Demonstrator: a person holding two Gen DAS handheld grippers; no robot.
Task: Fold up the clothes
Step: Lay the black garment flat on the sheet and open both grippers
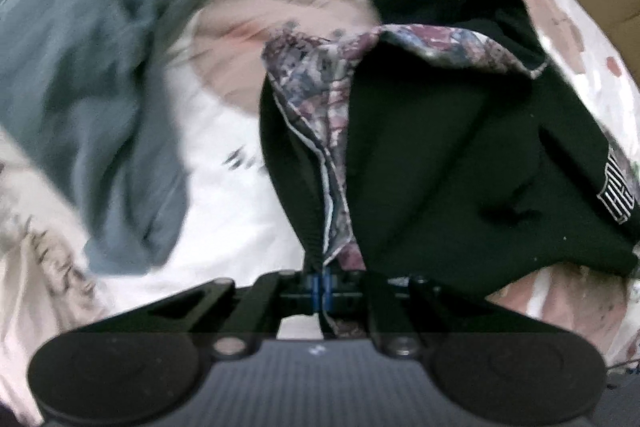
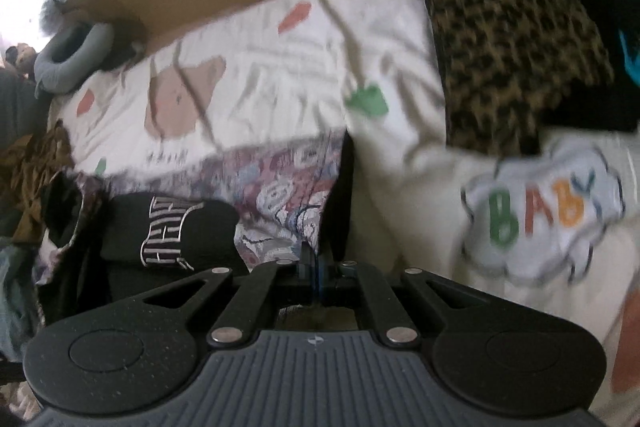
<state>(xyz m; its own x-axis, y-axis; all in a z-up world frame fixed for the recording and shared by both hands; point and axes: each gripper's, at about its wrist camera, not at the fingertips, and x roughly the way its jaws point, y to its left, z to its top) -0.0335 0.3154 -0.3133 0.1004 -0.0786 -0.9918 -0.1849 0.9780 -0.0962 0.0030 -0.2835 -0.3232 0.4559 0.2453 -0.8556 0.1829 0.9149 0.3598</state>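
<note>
Left gripper (image 1: 323,283) clenched on black garment (image 1: 432,155) hem with patterned lining (image 1: 316,87); right gripper (image 2: 318,277) clenched on its other edge, garment draped over white printed bedsheet (image 2: 280,75), grey-blue cloth (image 1: 88,67) beside

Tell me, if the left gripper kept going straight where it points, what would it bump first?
Probably the black garment with the patterned lining, whose edge the left gripper already pinches. The white bedsheet seems to lie below it, though depth is unclear.
</note>
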